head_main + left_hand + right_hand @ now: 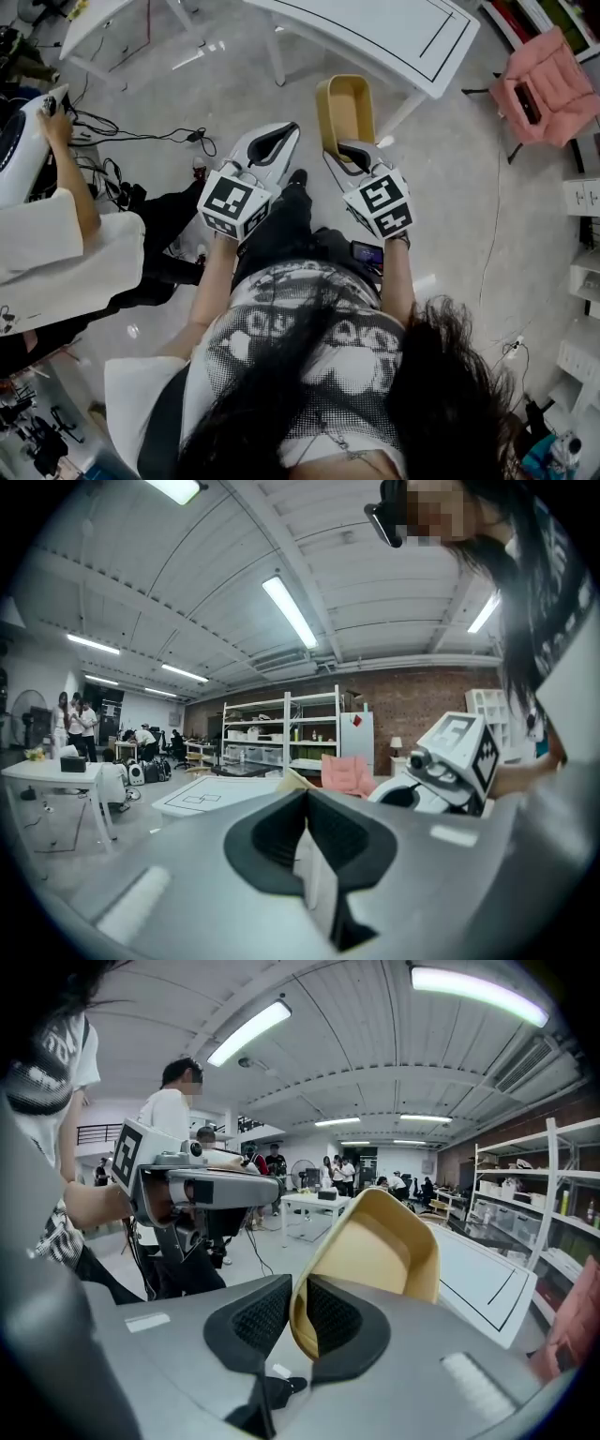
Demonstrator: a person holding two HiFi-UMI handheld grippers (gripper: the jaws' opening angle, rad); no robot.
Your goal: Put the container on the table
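Observation:
A tan plastic container (344, 111) hangs in the air in front of the white table (375, 37), its open side facing me. My right gripper (354, 150) is shut on its near rim. In the right gripper view the rim (302, 1288) sits pinched between the two dark pads and the container (384, 1251) rises beyond them, tilted. The table (483, 1283) with black outlines lies just past it. My left gripper (270, 142) is held level beside the right one, its jaws shut with nothing between them (307, 803). It touches nothing.
A pink chair (544, 84) stands right of the table. A seated person in white (56, 244) is at my left, with cables (141, 136) on the floor and another white table (112, 28) beyond. Shelving (281, 728) lines the far wall.

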